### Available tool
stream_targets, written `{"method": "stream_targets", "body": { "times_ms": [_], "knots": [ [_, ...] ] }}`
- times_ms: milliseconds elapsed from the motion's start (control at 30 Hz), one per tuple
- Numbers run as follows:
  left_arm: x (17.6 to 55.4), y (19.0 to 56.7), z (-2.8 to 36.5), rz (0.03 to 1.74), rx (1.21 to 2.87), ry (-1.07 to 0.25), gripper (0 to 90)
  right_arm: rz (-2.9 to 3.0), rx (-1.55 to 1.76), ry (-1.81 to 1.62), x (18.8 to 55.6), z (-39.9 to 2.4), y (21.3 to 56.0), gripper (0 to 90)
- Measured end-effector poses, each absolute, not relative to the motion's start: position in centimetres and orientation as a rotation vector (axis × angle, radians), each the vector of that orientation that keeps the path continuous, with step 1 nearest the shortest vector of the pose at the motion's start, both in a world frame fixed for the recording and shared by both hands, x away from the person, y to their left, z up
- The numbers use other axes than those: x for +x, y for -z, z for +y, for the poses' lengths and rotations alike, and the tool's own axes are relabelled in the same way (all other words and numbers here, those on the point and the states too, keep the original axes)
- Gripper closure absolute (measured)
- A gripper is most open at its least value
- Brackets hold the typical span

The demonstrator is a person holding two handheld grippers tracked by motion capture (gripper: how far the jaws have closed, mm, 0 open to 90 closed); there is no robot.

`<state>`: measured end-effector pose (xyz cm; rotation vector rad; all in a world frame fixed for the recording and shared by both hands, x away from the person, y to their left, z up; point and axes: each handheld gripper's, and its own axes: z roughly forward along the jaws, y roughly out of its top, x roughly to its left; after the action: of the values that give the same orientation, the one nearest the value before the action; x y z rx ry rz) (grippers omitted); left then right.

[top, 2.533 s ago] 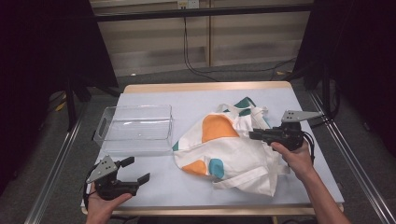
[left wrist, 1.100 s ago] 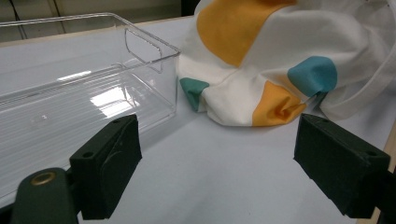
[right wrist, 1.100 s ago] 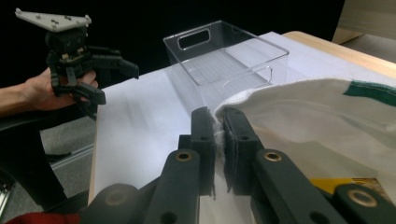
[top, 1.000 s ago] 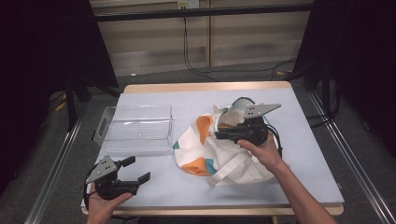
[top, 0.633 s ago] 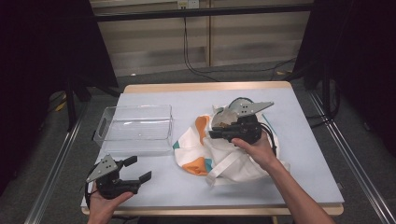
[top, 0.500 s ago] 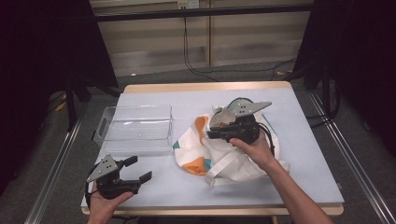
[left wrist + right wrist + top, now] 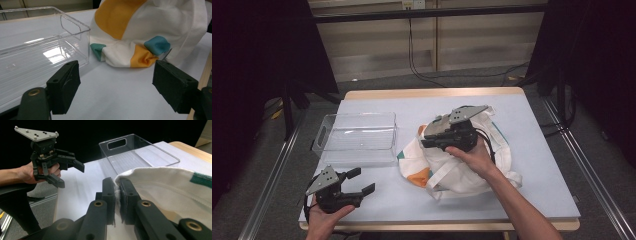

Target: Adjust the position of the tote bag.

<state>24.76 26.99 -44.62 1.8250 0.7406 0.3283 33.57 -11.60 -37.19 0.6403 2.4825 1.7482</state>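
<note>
A white cloth bag [image 7: 472,172] with orange and teal patches lies bunched on the table right of centre. My right gripper [image 7: 424,142] hovers over its left part, shut on a folded edge of the cloth. In the right gripper view the two jaws [image 7: 117,192] pinch the thick white hem of the bag [image 7: 162,192]. My left gripper [image 7: 362,181] rests at the table's front left, apart from the bag. Its jaws [image 7: 116,87] have just been closing a little but stand open with nothing between them. Beyond them lies the bag [image 7: 150,22].
A clear plastic bin [image 7: 357,137] with cut-out handles stands left of the bag, its near corner [image 7: 87,30] close to the cloth. The pale table top [image 7: 542,120] has bare room at the back and right. Metal rails run along both table sides.
My right gripper has carried the cloth edge from the table's right side leftward across the bag, folding it over. The left hand has stayed in place.
</note>
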Motion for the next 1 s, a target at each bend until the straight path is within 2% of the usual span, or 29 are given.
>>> {"method": "stream_targets", "body": {
  "times_ms": [667,1000],
  "knots": [
    [24.8,44.6,27.2,0.749,1.812,-0.315,19.3,2.642,0.567,-1.671,34.1,-6.3,39.3,83.2],
    [24.8,44.6,27.3,0.762,1.806,-0.309,19.3,2.756,0.547,-1.593,33.6,-4.0,42.4,83.2]
  ]
}}
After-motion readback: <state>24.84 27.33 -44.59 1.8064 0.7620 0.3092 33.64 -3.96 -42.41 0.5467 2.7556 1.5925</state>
